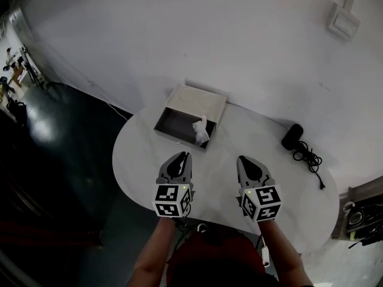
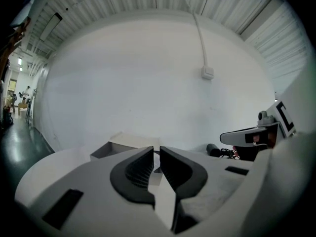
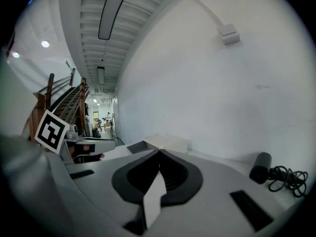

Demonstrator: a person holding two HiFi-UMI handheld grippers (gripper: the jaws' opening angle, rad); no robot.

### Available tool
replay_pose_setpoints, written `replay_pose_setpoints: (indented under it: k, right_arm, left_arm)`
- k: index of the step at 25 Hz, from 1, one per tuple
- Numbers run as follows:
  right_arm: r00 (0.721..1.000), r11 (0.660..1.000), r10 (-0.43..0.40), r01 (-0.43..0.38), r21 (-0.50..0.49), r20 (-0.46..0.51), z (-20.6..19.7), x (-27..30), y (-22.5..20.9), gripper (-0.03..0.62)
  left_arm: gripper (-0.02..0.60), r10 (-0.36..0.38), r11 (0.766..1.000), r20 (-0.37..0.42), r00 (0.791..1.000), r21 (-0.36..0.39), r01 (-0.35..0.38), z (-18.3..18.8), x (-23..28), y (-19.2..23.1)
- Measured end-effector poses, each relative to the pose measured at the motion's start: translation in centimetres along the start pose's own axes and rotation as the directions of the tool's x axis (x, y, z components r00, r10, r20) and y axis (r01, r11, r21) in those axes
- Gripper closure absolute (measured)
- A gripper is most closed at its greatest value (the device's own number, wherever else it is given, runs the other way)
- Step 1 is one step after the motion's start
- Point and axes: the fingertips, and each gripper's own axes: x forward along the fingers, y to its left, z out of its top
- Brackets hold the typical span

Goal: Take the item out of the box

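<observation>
Two hand-held grippers above the near edge of a white oval table [image 1: 134,160], seen from the head view. Left gripper [image 1: 187,155]: jaws drawn together to a thin slit in its own view [image 2: 156,149], with nothing held between them. Right gripper [image 1: 240,158]: jaw tips meeting in its own view [image 3: 159,152], likewise empty. Both point toward the far side of the table, side by side and apart from each other, each carrying its marker cube nearest the person's forearms. An open box [image 1: 160,124] with a dark interior sits at the far edge of the table close to the wall, its pale lid lying against its far side. The item [image 1: 201,130], a crumpled white piece, stands inside the box at the near right corner, ahead of the gap between the two grippers and clear of both. A black cylinder [image 1: 292,136] and a coiled black cable [image 1: 311,158] lie at the table's right end. A white wall fitting [image 1: 343,23] is mounted higher up on the wall
</observation>
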Motion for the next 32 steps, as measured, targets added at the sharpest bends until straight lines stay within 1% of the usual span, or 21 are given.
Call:
replay_pose_setpoints:
  k: [5, 10, 14, 21, 32]
  right_arm:
    - [1.000, 1.000, -0.016, 0.016, 0.003, -0.004, -0.1, -0.1, -1.4, 0.580]
    - [1.000, 1.000, -0.014, 0.014, 0.005, -0.010, -0.4, 0.6, -2.7, 0.580]
    - [1.000, 1.000, -0.010, 0.010, 0.014, -0.015, -0.5, 1.3, -3.5, 0.580]
    - [1.000, 1.000, 0.013, -0.013, 0.018, -0.023, -0.6, 3.0, -4.5, 0.580]
    - [0.999, 0.999, 0.020, -0.017, 0.051, -0.051, -1.7, 4.6, -7.0, 0.580]
  left_arm:
    - [0.557, -0.005, 1.000, -0.016, 1.000, -0.006, 0.005, -0.1, 1.5, -0.5]
    - [0.508, -0.008, 1.000, -0.047, 0.999, -0.014, 0.007, -0.3, 3.4, -0.8]
    - [0.480, -0.001, 1.000, -0.069, 0.998, 0.001, 0.001, -0.3, 5.0, -0.8]
    - [0.457, 0.013, 0.999, -0.107, 0.994, 0.038, -0.009, -0.2, 8.0, -0.5]
    - [0.417, 0.028, 0.996, -0.191, 0.981, 0.089, -0.011, -1.3, 12.5, -0.7]
